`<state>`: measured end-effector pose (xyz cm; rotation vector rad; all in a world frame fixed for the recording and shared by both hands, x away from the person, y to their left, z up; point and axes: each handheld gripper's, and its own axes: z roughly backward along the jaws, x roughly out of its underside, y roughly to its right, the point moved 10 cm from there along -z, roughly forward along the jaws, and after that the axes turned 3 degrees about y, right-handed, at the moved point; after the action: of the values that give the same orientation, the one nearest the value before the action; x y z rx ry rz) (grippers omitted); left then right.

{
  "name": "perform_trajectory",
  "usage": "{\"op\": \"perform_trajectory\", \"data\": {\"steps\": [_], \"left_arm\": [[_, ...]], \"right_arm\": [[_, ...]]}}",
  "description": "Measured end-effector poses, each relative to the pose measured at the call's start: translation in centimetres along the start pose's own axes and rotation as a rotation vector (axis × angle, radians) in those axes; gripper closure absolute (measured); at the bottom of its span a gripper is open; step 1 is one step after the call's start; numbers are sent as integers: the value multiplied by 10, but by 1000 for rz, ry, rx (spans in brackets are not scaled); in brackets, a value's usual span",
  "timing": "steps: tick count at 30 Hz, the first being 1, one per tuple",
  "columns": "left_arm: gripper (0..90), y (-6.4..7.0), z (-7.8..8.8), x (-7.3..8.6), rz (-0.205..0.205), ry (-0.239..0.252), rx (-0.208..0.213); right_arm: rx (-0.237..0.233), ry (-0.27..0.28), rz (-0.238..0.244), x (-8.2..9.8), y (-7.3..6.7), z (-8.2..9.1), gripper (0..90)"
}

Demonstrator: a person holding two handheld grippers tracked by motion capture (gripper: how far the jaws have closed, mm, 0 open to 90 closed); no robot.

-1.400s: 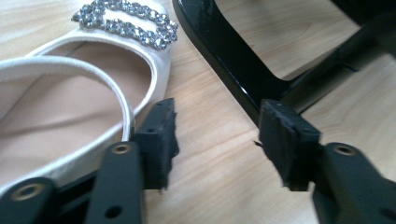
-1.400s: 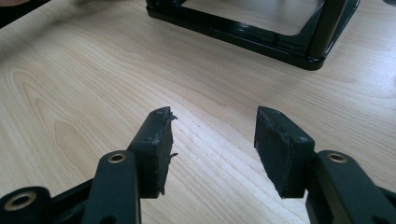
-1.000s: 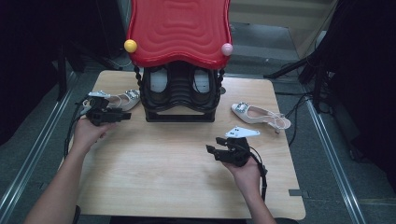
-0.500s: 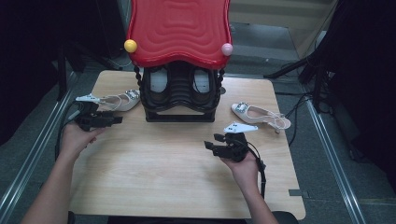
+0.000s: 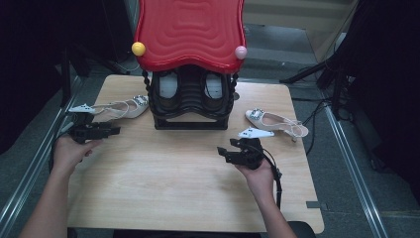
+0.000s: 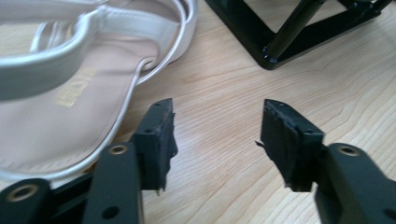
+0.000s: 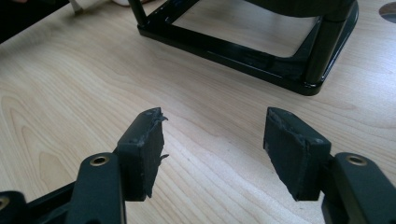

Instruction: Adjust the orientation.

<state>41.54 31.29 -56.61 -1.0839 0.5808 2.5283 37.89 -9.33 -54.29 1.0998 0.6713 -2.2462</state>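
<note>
- The left tool (image 6: 212, 140) has its jaws apart with only bare counter (image 5: 163, 188) between them; they have just been closing a little. It is just beside the left sandal (image 6: 60, 84), which lies left of the black shoe rack (image 5: 190, 101).
- The right tool (image 7: 215, 149) is also apart and empty, its jaws just opening, in front of the rack.
- The sandal looks light, with soft thin straps and a stiff sole. I would grip the sole edge or heel strap.

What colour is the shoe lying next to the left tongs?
The shoe is white with a beige insole, clearest in the left gripper view.
</note>
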Motion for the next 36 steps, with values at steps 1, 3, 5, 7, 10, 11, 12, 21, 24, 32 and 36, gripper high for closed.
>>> {"op": "perform_trajectory", "data": {"steps": [1,3,5,7,10,11,12,21,24,32,36], "left_arm": [[499,-1,1,1,-3,-4,-5],[543,-3,2,2,-6,0,-7],[593,-6,4,3,0,8,-9],[658,-8,6,3,7,14,-13],[745,-13,9,4,9,25,-31],[788,-15,10,5,11,24,-32],[803,-16,11,5,19,29,-29],[859,-33,16,15,53,14,-47],[862,-37,16,18,55,5,-58],[899,-51,14,25,70,-20,-96],[898,-62,13,26,92,-15,-119]], "right_arm": [[1,3,-1,0,1,0,379],[7,8,-5,-1,2,0,363],[18,4,-5,-1,3,1,358],[27,6,-2,-1,5,1,357],[29,7,-2,-1,5,1,356],[29,7,-3,-1,5,1,356],[29,8,-3,-1,5,1,355],[-3,19,6,-2,2,2,269],[-1,20,0,-2,3,2,273],[-18,16,-7,-1,4,4,273],[-28,15,-5,-1,3,4,274]]}}
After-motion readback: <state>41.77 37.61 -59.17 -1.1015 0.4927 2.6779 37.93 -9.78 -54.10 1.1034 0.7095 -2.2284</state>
